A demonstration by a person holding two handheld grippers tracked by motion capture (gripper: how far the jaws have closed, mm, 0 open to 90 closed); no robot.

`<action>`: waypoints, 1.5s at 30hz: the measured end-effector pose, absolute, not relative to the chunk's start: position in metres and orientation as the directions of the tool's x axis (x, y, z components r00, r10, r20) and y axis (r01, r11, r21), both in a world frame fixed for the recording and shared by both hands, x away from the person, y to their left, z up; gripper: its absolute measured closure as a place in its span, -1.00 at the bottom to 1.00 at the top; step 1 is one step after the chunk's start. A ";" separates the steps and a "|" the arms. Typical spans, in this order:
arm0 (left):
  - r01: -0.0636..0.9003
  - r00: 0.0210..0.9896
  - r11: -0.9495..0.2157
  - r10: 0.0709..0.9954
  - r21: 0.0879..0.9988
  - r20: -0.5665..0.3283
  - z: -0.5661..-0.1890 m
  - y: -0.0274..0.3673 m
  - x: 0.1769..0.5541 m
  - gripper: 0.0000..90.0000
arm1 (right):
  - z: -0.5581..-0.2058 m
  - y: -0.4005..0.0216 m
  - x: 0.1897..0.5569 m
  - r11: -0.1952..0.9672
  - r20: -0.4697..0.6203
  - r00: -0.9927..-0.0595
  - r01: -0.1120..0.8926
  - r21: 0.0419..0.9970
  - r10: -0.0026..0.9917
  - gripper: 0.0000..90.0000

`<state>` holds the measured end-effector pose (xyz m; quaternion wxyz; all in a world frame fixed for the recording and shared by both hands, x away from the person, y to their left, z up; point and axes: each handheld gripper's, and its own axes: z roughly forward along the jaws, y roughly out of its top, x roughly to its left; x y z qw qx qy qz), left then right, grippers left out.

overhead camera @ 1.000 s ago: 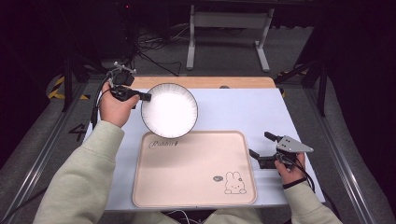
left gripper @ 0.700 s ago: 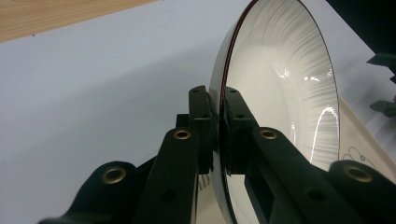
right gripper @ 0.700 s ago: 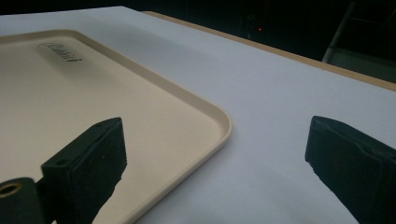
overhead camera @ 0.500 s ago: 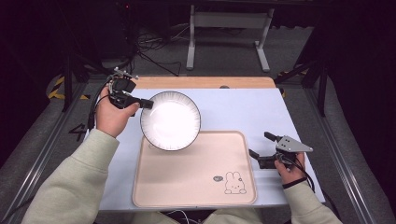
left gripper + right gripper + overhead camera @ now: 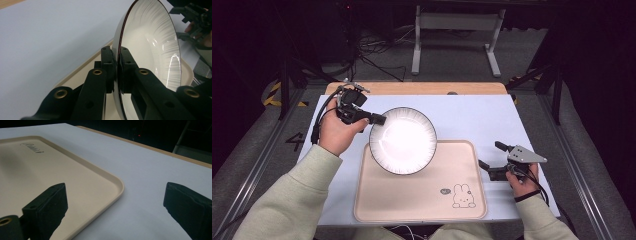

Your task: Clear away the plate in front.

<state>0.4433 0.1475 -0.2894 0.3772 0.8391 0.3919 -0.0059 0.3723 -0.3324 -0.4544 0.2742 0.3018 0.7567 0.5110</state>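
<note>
My left gripper (image 5: 117, 72) is clamped on the rim of the one white plate (image 5: 403, 140), held over the far left corner of the single beige tray (image 5: 462, 165), which it partly hides. My right gripper (image 5: 490, 156) stands wide, holding nothing, just beside the tray's right edge.

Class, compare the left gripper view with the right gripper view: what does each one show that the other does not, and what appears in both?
Left gripper view: the left tool shut on the rim of the white plate, which stands on edge with its ribbed inside facing right; farther off, the other hand's tool.

Right gripper view: the right tool with its jaws wide apart and nothing between them, one over the tray's rounded corner, and the script lettering on the tray.

Both: the beige tray and the pale tabletop.
</note>
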 end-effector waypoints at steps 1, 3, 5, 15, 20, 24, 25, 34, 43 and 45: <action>0.655 0.701 -0.418 0.648 0.630 -0.299 -0.289 0.146 0.441 0.88 | -0.455 -0.332 0.372 0.295 -0.106 -0.669 0.176 0.939 0.736 -0.88; 0.645 0.714 -0.438 0.638 0.626 -0.289 -0.288 0.141 0.438 0.88 | -0.455 -0.332 0.372 0.296 -0.107 -0.669 0.175 0.939 0.736 -0.88; 0.639 0.728 -0.455 0.620 0.620 -0.294 -0.290 0.135 0.435 0.88 | -0.455 -0.332 0.372 0.296 -0.108 -0.669 0.175 0.939 0.735 -0.88; 0.605 0.768 -0.496 0.570 0.623 -0.291 -0.292 0.112 0.428 0.87 | -0.454 -0.332 0.372 0.297 -0.108 -0.669 0.175 0.939 0.735 -0.88; 0.597 0.778 -0.518 0.560 0.613 -0.284 -0.297 0.105 0.428 0.87 | -0.454 -0.332 0.372 0.297 -0.108 -0.670 0.175 0.939 0.735 -0.88; 0.579 0.794 -0.546 0.546 0.605 -0.267 -0.301 0.098 0.426 0.87 | -0.455 -0.332 0.372 0.295 -0.106 -0.671 0.174 0.940 0.734 -0.88; 0.566 0.804 -0.560 0.538 0.605 -0.253 -0.302 0.096 0.426 0.87 | -0.455 -0.332 0.372 0.295 -0.107 -0.671 0.173 0.939 0.734 -0.88; 0.534 0.831 -0.618 0.509 0.576 -0.224 -0.314 0.083 0.422 0.87 | -0.455 -0.332 0.372 0.297 -0.108 -0.673 0.171 0.940 0.732 -0.88; 0.515 0.847 -0.651 0.486 0.557 -0.215 -0.326 0.075 0.424 0.87 | -0.454 -0.332 0.372 0.298 -0.109 -0.673 0.172 0.939 0.732 -0.88; 0.516 0.847 -0.652 0.485 0.556 -0.217 -0.328 0.075 0.425 0.87 | -0.454 -0.332 0.372 0.298 -0.109 -0.673 0.172 0.939 0.731 -0.88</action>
